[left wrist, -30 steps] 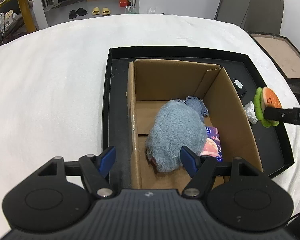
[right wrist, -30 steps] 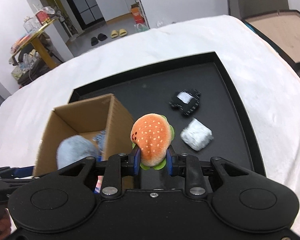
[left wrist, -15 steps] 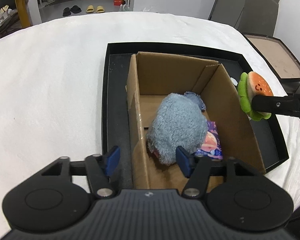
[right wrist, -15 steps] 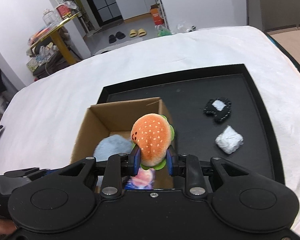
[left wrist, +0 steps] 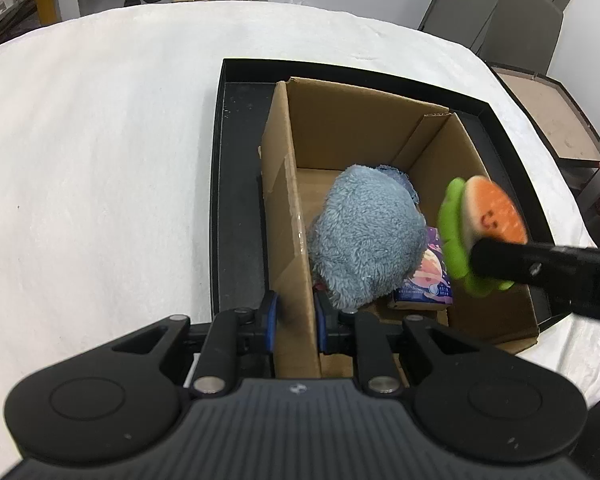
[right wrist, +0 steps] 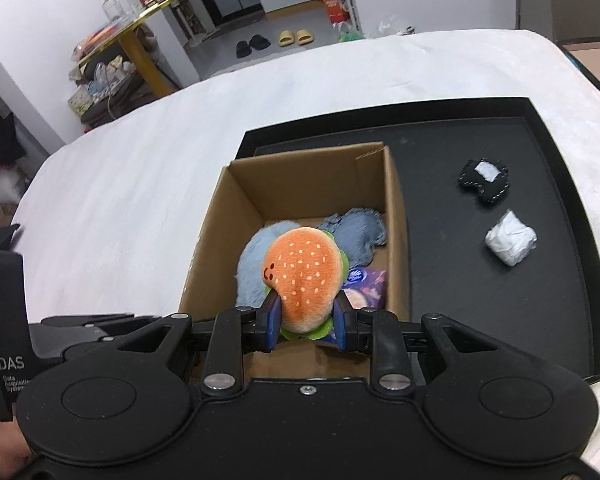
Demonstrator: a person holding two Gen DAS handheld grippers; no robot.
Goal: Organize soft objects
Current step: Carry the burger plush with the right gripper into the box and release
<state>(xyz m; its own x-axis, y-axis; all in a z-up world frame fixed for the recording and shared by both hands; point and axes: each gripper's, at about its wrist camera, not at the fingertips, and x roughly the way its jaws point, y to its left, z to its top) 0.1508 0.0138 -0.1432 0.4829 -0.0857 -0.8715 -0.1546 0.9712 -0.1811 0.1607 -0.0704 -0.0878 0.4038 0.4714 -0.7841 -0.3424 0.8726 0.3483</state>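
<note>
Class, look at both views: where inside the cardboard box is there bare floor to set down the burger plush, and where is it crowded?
Bare floor lies along the far wall of the brown cardboard box. The near half is crowded: fluffy blue plush, denim-blue cloth piece, purple printed packet.

Burger plush (right wrist: 302, 276) above open cardboard box (right wrist: 396, 240); fluffy blue plush (left wrist: 366, 246), purple packet (left wrist: 430, 276) inside.

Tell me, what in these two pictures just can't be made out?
- What lies under the fluffy blue plush in the cardboard box: hidden by the plush in both views.
- Printing on the purple packet: too small, partly covered.
- The burger plush: blurred in the left wrist view.
- What the white wrapped lump on the black tray contains: cannot tell.
- Box's near wall: cut off by the right gripper body.
</note>
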